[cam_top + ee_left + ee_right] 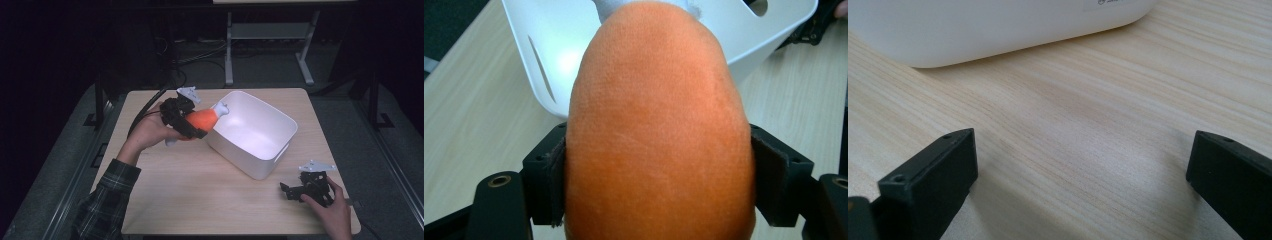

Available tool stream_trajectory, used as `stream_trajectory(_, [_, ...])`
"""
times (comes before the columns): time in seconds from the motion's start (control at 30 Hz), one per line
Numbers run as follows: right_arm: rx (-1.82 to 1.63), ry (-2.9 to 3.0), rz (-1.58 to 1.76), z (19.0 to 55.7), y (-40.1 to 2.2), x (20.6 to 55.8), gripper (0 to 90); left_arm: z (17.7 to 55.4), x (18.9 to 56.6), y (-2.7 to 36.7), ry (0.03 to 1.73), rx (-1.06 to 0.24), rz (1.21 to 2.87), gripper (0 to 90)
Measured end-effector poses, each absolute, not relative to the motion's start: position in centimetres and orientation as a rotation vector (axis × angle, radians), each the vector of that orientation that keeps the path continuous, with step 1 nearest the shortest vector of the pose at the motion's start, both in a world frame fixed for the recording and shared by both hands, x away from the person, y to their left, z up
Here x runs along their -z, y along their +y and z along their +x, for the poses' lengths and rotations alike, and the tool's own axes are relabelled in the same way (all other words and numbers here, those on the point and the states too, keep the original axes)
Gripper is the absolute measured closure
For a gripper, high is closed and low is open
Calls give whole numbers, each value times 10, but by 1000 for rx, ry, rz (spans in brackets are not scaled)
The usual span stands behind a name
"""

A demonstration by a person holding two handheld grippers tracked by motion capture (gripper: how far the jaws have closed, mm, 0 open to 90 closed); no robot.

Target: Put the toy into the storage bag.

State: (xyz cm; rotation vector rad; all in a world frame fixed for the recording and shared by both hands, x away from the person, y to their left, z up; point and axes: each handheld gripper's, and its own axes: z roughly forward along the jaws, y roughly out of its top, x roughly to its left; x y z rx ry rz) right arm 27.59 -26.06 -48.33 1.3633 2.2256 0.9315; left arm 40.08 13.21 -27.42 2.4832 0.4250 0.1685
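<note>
The left gripper is clamping an orange plush drumstick across its thick middle, both pads pressing into the fabric, as the left gripper view makes plain. The toy is hanging above the table, clear of the wood, with its white bone end reaching over the near left rim of the white bin (the orange body is sitting just outside that rim). The bin is lying at an angle near the table's middle, its inside bare where it can be seen. The right gripper is resting low at the table's front right corner, jaws standing wide apart with only bare wood between them, pointing toward the bin's outer wall.
</note>
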Motion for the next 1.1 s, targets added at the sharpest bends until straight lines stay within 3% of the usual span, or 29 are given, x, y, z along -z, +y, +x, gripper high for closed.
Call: stream_trajectory(1.1, [-930, 2225, 1366, 276, -261, 483, 0, 464, 261, 65, 335, -160, 2500, 233])
